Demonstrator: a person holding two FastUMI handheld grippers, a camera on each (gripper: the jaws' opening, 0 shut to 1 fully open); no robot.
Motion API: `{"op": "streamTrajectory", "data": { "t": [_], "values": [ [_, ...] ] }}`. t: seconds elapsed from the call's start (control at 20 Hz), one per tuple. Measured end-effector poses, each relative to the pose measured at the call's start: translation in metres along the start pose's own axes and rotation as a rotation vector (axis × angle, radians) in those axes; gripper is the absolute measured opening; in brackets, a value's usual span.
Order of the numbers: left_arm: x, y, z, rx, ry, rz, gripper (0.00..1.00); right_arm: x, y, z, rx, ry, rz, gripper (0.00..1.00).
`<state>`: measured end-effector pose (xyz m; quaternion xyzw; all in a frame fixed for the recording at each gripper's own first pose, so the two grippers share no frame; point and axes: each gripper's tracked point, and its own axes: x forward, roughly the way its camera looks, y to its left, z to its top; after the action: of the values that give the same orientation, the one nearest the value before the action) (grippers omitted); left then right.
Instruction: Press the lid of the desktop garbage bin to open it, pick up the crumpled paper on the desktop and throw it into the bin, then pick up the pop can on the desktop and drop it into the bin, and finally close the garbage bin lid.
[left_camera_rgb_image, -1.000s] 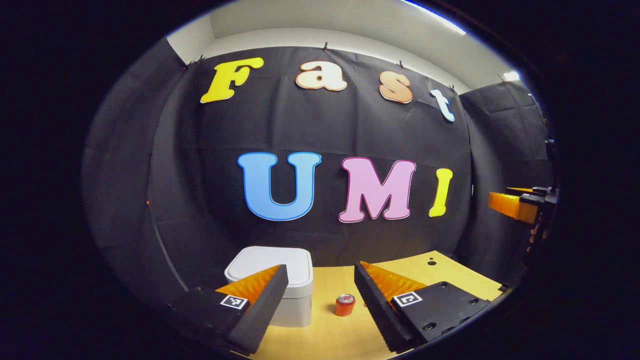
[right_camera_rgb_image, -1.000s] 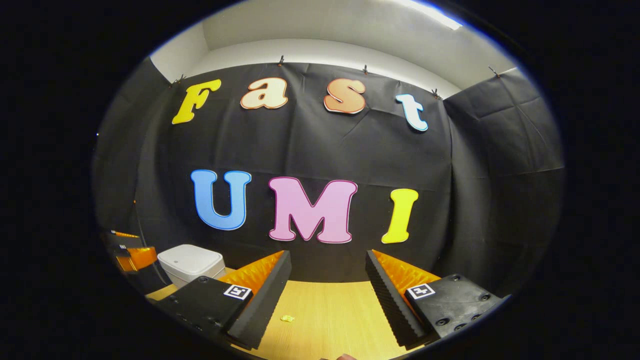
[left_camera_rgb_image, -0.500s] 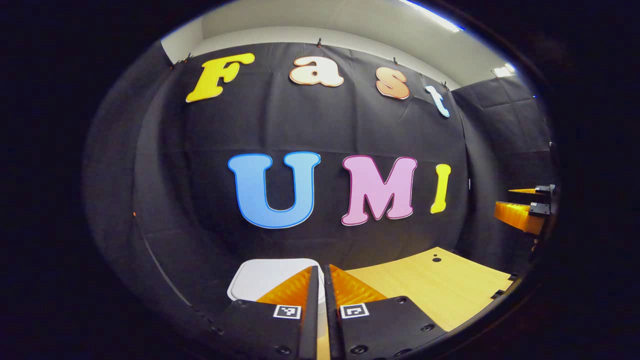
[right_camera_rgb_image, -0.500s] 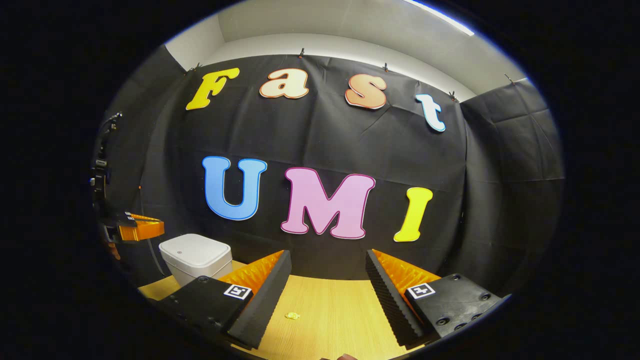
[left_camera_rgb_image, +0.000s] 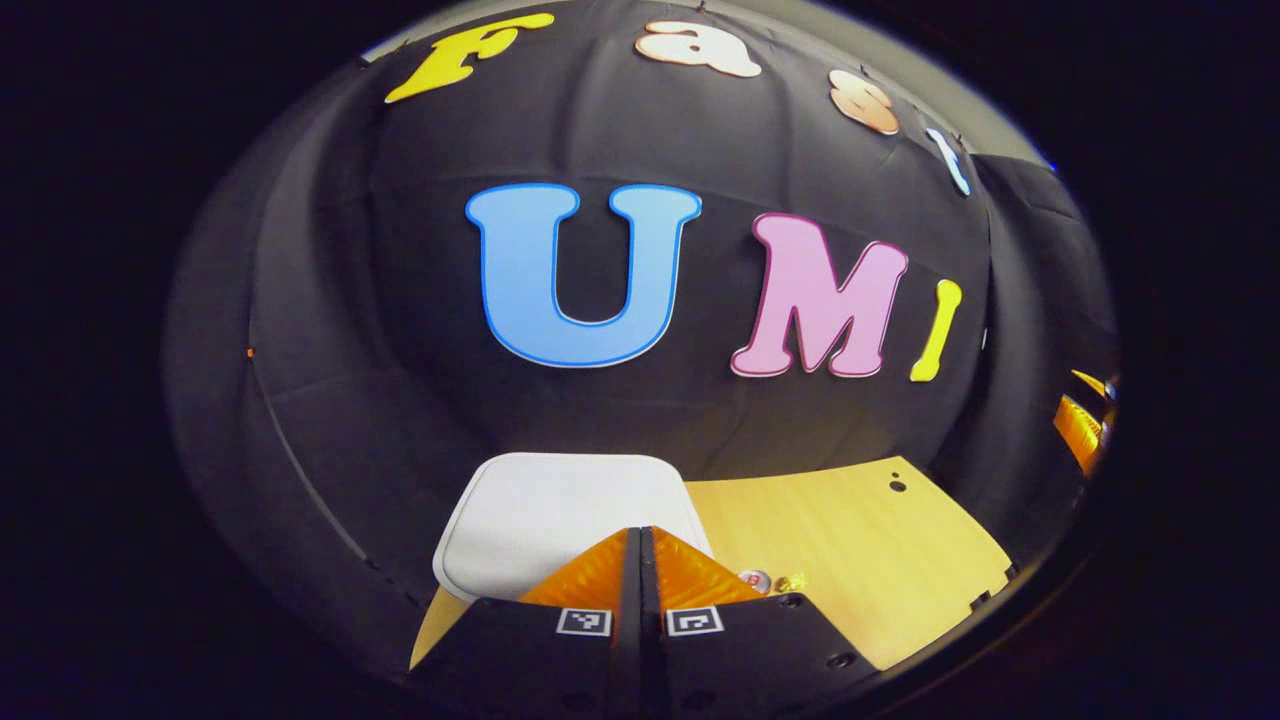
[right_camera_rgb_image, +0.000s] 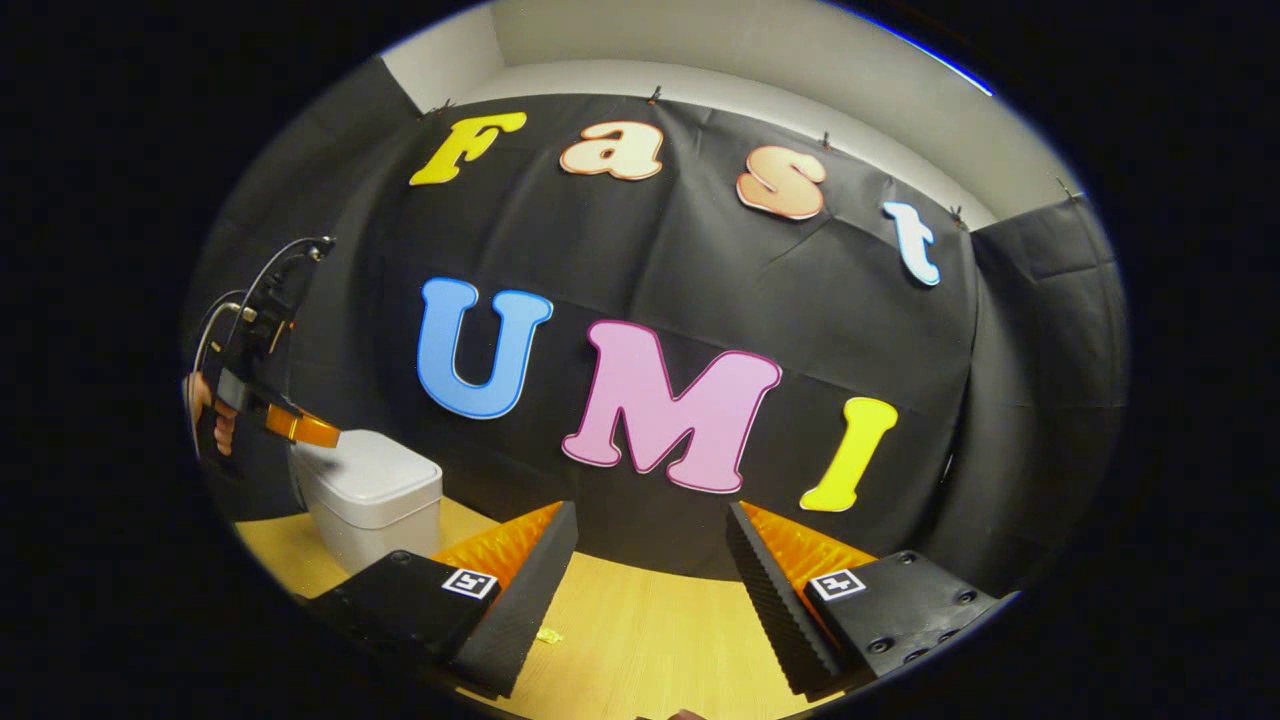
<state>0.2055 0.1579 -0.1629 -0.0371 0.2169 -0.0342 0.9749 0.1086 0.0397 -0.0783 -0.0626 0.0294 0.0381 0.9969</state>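
The left tongs (left_camera_rgb_image: 640, 535) are pressed together, empty, their tips hanging over the near edge of the bin's white lid (left_camera_rgb_image: 560, 520), which is down. From the right gripper view the same left tongs (right_camera_rgb_image: 315, 432) sit just above the bin (right_camera_rgb_image: 370, 495), with the hand (right_camera_rgb_image: 205, 420) behind them; whether the tips touch the lid I cannot tell. The right tongs (right_camera_rgb_image: 650, 540) are spread wide, holding nothing, well apart from the bin.

The pop can (left_camera_rgb_image: 754, 580) stands on the surface (left_camera_rgb_image: 880, 540) just beside the crumpled paper (left_camera_rgb_image: 790, 581), both right of the bin.

Step 1, the press, looks about to happen. The risks as I judge them: tips landing too near the lid's edge could slide off or fail to trip the latch, and a slanted push could shove the light bin along the surface toward the can.
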Motion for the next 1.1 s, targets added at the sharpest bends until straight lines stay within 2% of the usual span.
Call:
{"op": "streamTrajectory", "data": {
  "t": [0.15,0.35,0.4,0.6,0.85,1.1],
  "values": [
    [0.02,0.008,-0.015,0.024,0.078,0.035,0.06,0.014,-0.002,-0.021,0.033,0.033,0.038,0.96],
    [0.026,0.021,-0.044,0.057,0.189,0.082,0.06,0.026,-0.016,-0.047,0.044,0.079,0.034,0.97],
    [0.028,0.02,-0.041,0.073,0.173,0.083,0.07,0.027,-0.018,-0.051,0.042,0.088,0.034,0.97],
    [0.027,0.022,-0.051,0.076,0.231,0.113,0.07,0.03,-0.022,-0.052,0.044,0.085,0.043,0.97],
    [0.028,0.024,-0.027,0.082,0.116,0.136,0.06,0.035,-0.02,-0.067,0.071,0.122,0.067,0.96],
    [0.012,0.021,0.02,0.141,-0.042,0.17,0.06,0.041,-0.009,-0.082,0.071,0.159,0.098,0.97]
  ]
}}
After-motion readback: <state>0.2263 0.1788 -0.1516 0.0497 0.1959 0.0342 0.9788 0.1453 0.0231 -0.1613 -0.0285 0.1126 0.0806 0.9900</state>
